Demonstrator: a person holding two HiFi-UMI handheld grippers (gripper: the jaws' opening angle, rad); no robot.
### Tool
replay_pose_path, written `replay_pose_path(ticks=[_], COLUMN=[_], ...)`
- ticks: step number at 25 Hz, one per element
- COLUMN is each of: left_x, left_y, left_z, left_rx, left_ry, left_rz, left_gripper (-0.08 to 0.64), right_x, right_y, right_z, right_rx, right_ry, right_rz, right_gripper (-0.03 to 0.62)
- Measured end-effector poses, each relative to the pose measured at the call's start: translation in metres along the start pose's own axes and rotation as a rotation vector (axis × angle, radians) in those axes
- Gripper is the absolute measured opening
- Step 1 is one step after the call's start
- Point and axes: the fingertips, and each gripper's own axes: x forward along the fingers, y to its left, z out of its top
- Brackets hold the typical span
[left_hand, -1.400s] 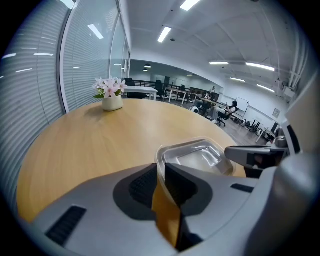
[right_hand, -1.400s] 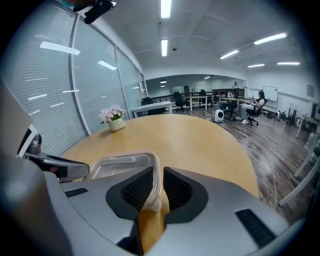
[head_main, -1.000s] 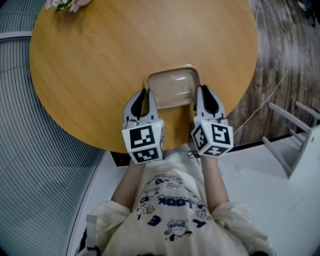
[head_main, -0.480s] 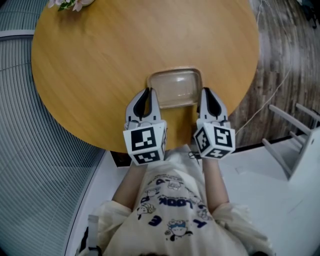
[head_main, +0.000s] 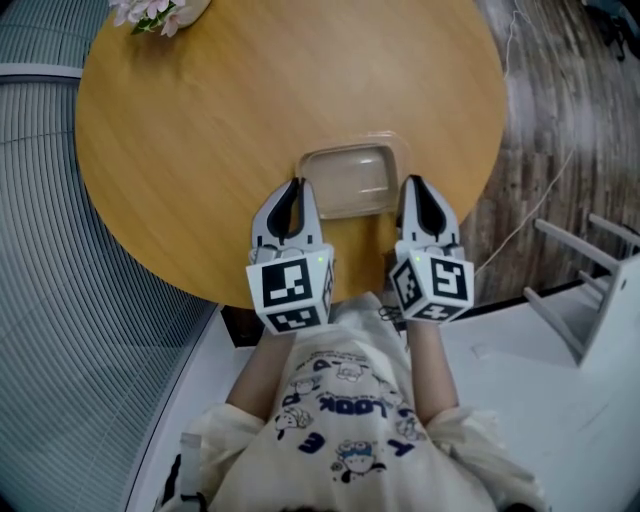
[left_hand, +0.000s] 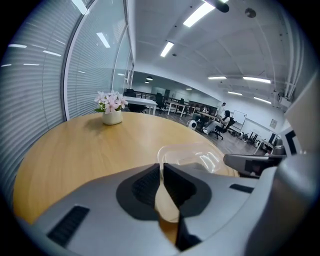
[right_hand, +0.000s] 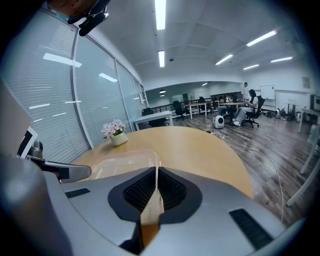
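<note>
Tray (head_main: 350, 180) in left tongs (head_main: 296, 190) and right tongs (head_main: 413, 186), perhaps above round office table (head_main: 220, 130)

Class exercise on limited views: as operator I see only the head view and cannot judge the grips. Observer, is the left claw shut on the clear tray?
Observer: Yes; the left gripper view shows the left claw shut on the clear tray at its rim.
Operator: And the right claw?
Observer: The right gripper view shows it pinching the opposite rim.
Operator: What lies farther off?
Observer: A seated person in an open office.
</note>
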Motion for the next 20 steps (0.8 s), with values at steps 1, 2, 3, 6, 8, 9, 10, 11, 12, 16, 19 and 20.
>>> replay_pose_path(ticks=[1,2,3,6,8,9,10,11,12,16,19,20], left_x=[-0.002,-0.005,-0.007,-0.017,-0.025,-0.030,-0.035,-0.041,-0.046,-0.056,-0.064,-0.066], left_y=[0.000,-0.001,-0.001,-0.002,-0.004,-0.007,-0.010,-0.013,-0.015,-0.010,-0.010,-0.010], left_z=[0.004,0.008,0.012,0.025,0.032,0.035,0.038,0.042,0.045,0.059,0.076,0.081], left_rx=[0.000,0.000,0.002,0.004,0.006,0.008,0.011,0.014,0.016,0.011,0.011,0.012], left_ry=[-0.008,-0.018,-0.029,-0.057,-0.074,-0.084,-0.097,-0.109,-0.121,-0.142,-0.181,-0.194], left_rz=[0.001,0.002,0.004,0.008,0.011,0.013,0.015,0.017,0.019,0.028,0.035,0.036], left_gripper=[0.023,0.023,0.023,0.023,0.023,0.023,0.023,0.023,0.023,0.023,0.023,0.023], right_x=[-0.002,-0.003,-0.005,-0.011,-0.018,-0.022,-0.027,-0.033,-0.037,-0.042,-0.047,-0.049], right_y=[0.001,0.002,0.003,0.007,0.010,0.010,0.010,0.010,0.010,0.021,0.026,0.027], right_z=[0.004,0.008,0.013,0.027,0.035,0.040,0.044,0.048,0.052,0.070,0.085,0.090], right_rx=[-0.004,-0.007,-0.010,-0.015,-0.023,-0.029,-0.038,-0.048,-0.055,-0.059,-0.065,-0.068], right_ry=[-0.008,-0.017,-0.027,-0.052,-0.068,-0.079,-0.091,-0.105,-0.117,-0.146,-0.171,-0.181], right_rz=[0.004,0.008,0.012,0.020,0.025,0.028,0.031,0.034,0.038,0.048,0.050,0.053], right_gripper=[0.017,0.017,0.017,0.017,0.017,0.017,0.017,0.017,0.017,0.017,0.017,0.017])
